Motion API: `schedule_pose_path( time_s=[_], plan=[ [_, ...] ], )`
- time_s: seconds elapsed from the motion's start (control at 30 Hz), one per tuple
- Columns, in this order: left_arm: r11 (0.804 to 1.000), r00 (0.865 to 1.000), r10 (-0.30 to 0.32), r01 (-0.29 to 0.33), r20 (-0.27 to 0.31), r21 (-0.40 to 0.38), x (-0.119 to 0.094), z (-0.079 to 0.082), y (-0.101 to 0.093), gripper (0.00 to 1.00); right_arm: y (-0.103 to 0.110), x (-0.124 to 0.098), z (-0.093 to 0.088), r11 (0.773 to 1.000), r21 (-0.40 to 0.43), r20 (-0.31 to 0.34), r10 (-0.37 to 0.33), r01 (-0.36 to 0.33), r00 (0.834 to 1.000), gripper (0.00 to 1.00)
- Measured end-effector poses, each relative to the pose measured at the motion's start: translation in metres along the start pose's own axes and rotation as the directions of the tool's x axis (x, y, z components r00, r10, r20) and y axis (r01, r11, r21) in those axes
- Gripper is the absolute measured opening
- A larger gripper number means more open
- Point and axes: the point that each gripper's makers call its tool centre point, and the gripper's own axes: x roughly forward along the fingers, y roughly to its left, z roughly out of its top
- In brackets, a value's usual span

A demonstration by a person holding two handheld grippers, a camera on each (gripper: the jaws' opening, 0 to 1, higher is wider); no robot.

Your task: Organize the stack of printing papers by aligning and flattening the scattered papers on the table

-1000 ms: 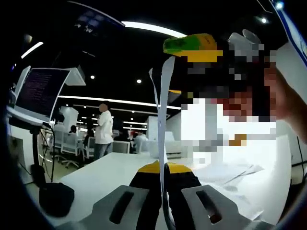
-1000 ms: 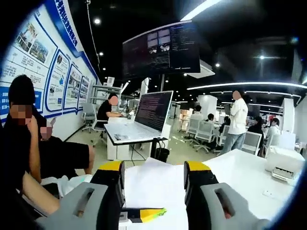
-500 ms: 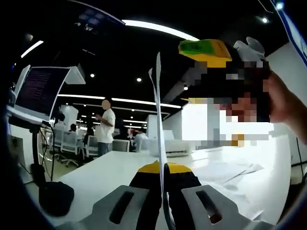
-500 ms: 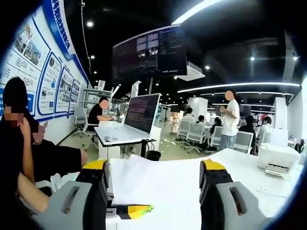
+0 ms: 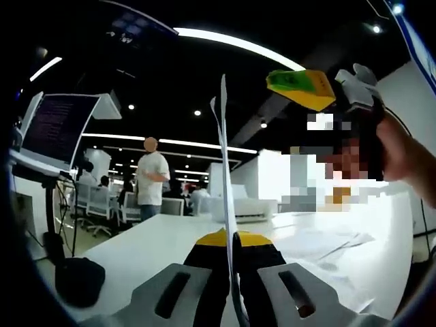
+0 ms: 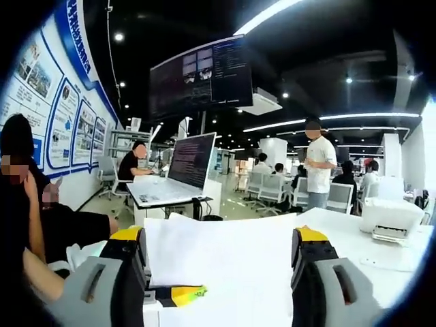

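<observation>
White printing papers [image 5: 224, 177] stand on edge above the table [image 5: 146, 252], pinched by the left gripper [image 5: 229, 240]. The right gripper [image 6: 218, 240] is spread wide around the sheets' face, not gripping. Held at one edge only, the sheets could likely fan or slip.

My left gripper [image 5: 228, 240] pinches the papers [image 5: 225, 177] edge-on, so their faces stay hidden; their lower edge drops out of the left gripper view; in the right gripper view the sheets [image 6: 218, 255] run past the bottom; the laptop [image 6: 182, 170] text is too small to read.
</observation>
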Motion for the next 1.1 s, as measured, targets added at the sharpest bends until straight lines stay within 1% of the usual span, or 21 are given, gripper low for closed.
schedule_pose_path(
  time_s=[0.23, 0.33, 0.53, 0.87, 1.1],
  plan=[
    [1.000, 1.000, -0.002, 0.002, 0.000, 0.000, 0.000, 0.000, 0.000, 0.06, -0.008, -0.007, -0.002, 0.999, 0.031, 0.009, -0.020, 0.020, 1.000, 0.88],
    [1.000, 1.000, -0.003, 0.003, -0.001, 0.001, 0.000, 0.000, -0.001, 0.06, -0.012, -0.009, -0.004, 0.999, 0.036, 0.003, -0.030, 0.030, 1.000, 0.90],
    [1.000, 1.000, -0.003, 0.003, 0.000, 0.000, 0.000, 0.000, 0.000, 0.06, -0.018, -0.014, -0.006, 0.998, 0.054, 0.007, -0.045, 0.045, 0.999, 0.90],
    [1.000, 1.000, -0.002, 0.002, 0.000, 0.002, 0.000, 0.000, 0.000, 0.06, -0.031, -0.022, -0.005, 0.995, 0.060, 0.013, -0.076, 0.075, 0.997, 0.89],
    [1.000, 1.000, -0.003, 0.003, -0.001, 0.003, 0.000, 0.000, -0.001, 0.06, -0.039, -0.022, -0.008, 0.994, 0.059, 0.001, -0.091, 0.091, 0.996, 0.89]
  ],
)
